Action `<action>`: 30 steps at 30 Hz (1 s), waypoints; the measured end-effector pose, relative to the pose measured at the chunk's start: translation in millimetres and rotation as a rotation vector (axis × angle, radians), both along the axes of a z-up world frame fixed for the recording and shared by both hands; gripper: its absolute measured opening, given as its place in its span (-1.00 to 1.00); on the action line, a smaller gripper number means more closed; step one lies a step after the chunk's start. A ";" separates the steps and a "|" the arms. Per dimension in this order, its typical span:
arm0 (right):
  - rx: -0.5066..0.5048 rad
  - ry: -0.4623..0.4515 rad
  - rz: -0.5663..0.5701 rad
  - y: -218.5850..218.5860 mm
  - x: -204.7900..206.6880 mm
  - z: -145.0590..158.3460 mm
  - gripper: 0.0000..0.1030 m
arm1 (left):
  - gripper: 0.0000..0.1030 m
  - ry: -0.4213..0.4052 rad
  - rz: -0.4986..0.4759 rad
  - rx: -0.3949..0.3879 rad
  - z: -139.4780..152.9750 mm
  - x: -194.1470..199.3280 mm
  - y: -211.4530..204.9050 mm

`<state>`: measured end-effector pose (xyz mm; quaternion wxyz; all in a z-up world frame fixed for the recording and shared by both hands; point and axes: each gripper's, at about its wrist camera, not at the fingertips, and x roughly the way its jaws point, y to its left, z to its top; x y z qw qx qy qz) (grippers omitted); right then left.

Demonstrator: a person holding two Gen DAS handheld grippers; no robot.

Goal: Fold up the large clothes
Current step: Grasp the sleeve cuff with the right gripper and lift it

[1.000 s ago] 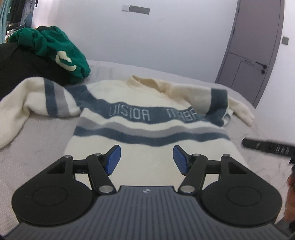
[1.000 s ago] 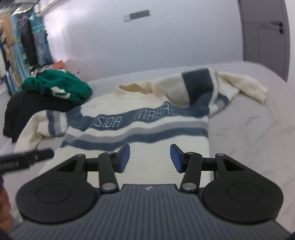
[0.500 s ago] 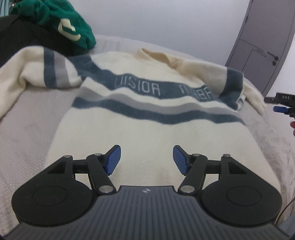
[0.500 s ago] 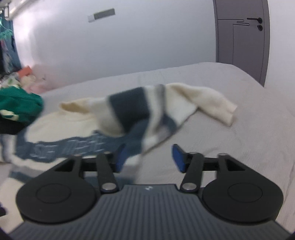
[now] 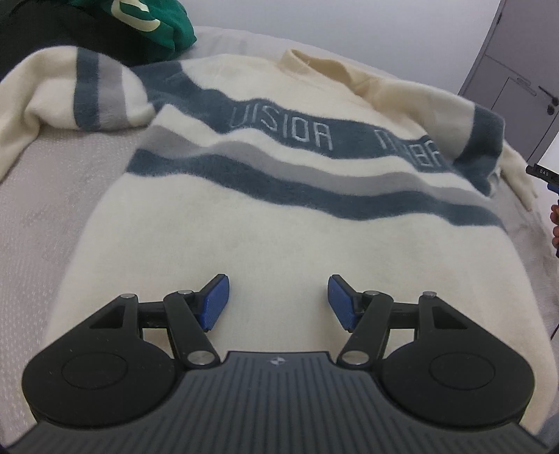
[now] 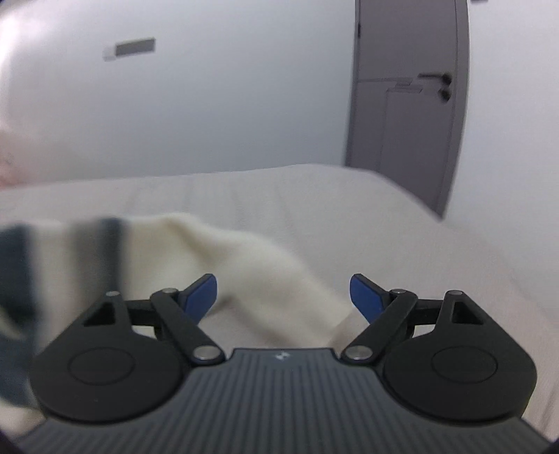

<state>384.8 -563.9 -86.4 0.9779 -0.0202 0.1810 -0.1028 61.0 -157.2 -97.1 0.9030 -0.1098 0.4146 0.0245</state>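
We have the cream sweater (image 5: 279, 227) with blue and grey stripes lying flat, front up, across the middle of the bed (image 5: 52, 216), its hem toward the near edge and its collar toward the far edge; spread this way, the body gives us a smooth base to fold the sleeves onto. Our left claw (image 5: 277, 302) hangs over the lower part of the body with its jaws apart and nothing between them, touching no cloth that we can see, likely waiting to pin or take the hem. The sleeve on the left of the view bends out toward that side edge of the bed, beside a green garment (image 5: 150, 21) heaped at the far corner. Our right claw (image 6: 283, 293) points at the cuff end of the other sleeve (image 6: 251, 258), which trails toward the bed's opposite side edge. Its jaws are opening, with the cuff lying just ahead of them but not pinched. We judge it is lining up to take that sleeve and carry it inward.
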 end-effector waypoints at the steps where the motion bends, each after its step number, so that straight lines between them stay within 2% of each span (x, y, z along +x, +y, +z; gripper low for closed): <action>1: 0.024 0.007 0.027 -7.1 7.5 -4.7 0.65 | 0.32 0.000 -0.001 0.011 -0.4 2.9 -1.3; 5: 0.114 0.082 0.090 -25.5 32.4 -26.5 0.63 | 0.33 0.005 -0.011 0.057 -4.3 15.9 -7.6; 8: 0.202 0.047 0.086 -37.4 30.8 -31.5 0.52 | 0.33 0.010 -0.006 0.060 -4.6 24.8 -9.4; 9: 0.229 0.042 0.091 -41.3 29.4 -31.4 0.37 | 0.33 0.011 -0.004 0.055 -4.0 27.0 -9.4; 11: 0.314 0.047 0.093 -51.7 27.6 -30.0 -0.14 | 0.33 0.013 0.009 0.034 -2.7 29.3 -7.1; 12: 0.372 0.051 0.089 -59.9 27.6 -27.6 -0.47 | 0.33 0.012 0.018 0.018 -1.9 29.6 -5.3; 14: 0.455 0.030 0.060 -70.5 21.7 -16.4 -0.62 | 0.33 0.012 0.029 -0.004 -0.6 29.1 -2.1; 15: 0.460 0.027 0.051 -72.5 20.3 -10.7 -0.68 | 0.33 0.011 0.032 -0.009 0.1 27.9 -1.9; 22: 0.477 0.002 -0.079 -100.4 -3.1 54.5 -0.73 | 0.33 -0.001 0.026 -0.024 7.1 17.0 0.0; 30: 0.440 0.085 -0.314 -142.3 -42.2 112.6 -0.74 | 0.33 -0.021 0.036 -0.064 16.5 4.6 11.1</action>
